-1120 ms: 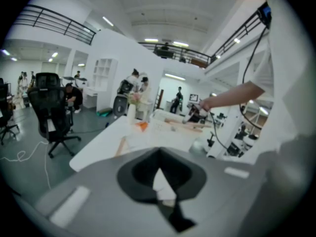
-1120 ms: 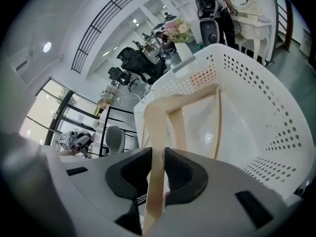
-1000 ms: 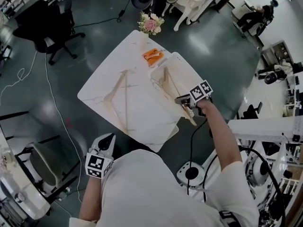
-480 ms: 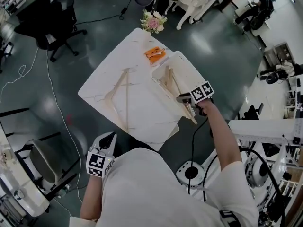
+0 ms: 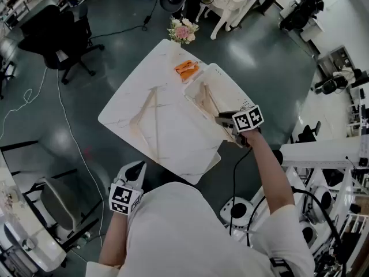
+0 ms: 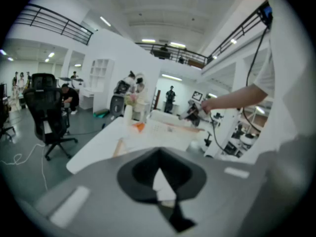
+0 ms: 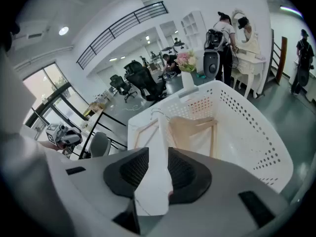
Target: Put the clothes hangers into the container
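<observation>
Chair (image 5: 55,33), black, on the floor well beyond the table's (image 5: 173,134) left corner.

Left gripper (image 5: 134,169) off the table, just short of its near-left edge, held low beside the person (image 5: 190,229). Jaws together, nothing in them.

Loose hanger (image 5: 155,123), pale wood, flat on the table. It runs from mid-top toward the near-left edge and lies apart from everything else.

Flowers (image 5: 182,30) at the far corner. Orange item (image 5: 186,69) just inside that corner, by the far-right edge, close to the basket's end wall.

Basket (image 5: 230,83), white with perforated walls, lies along the far-right edge and covers the right corner. Stowed hanger (image 5: 207,101), same pale wood, lies lengthwise inside it. Possibly more than one is in there, as the bars overlap.

Right gripper (image 5: 223,120) over the basket's near end, pointing down toward it. Jaws apart, having just been opening. No hanger between them, and the pads touch nothing. Arm (image 5: 271,172) reaches to it from the person's shoulder, outside the table's near-right edge.
</observation>
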Demonstrator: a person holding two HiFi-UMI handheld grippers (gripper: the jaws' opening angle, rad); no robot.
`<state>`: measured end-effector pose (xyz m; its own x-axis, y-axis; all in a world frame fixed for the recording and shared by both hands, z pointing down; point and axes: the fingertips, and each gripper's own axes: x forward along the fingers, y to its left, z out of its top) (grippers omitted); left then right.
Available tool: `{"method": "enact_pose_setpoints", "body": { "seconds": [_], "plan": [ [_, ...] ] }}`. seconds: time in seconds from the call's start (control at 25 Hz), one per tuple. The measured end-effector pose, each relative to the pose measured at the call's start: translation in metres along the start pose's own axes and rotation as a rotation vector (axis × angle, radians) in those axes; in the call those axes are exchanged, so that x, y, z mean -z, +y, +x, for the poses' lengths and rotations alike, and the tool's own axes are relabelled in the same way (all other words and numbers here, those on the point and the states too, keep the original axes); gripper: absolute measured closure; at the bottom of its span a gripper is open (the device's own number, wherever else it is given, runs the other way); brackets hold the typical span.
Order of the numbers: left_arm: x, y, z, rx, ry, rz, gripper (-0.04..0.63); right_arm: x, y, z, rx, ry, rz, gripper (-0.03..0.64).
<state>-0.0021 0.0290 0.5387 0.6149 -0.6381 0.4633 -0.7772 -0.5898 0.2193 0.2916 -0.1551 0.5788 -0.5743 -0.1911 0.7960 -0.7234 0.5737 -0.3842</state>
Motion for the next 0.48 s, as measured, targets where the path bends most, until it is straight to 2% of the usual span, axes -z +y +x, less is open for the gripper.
{"method": "enact_pose_setpoints", "body": {
  "seconds": [0.08, 0.48],
  "plan": [
    [0.0, 0.0, -0.003, 0.007, 0.0, 0.005, 0.594, 0.002, 0.022, 0.0, -0.019, -0.04, -0.003, 0.527],
    [-0.002, 0.001, -0.015, 0.023, -0.02, -0.005, 0.594, 0.029, 0.138, 0.02, -0.128, -0.149, -0.07, 0.562]
  ]
}}
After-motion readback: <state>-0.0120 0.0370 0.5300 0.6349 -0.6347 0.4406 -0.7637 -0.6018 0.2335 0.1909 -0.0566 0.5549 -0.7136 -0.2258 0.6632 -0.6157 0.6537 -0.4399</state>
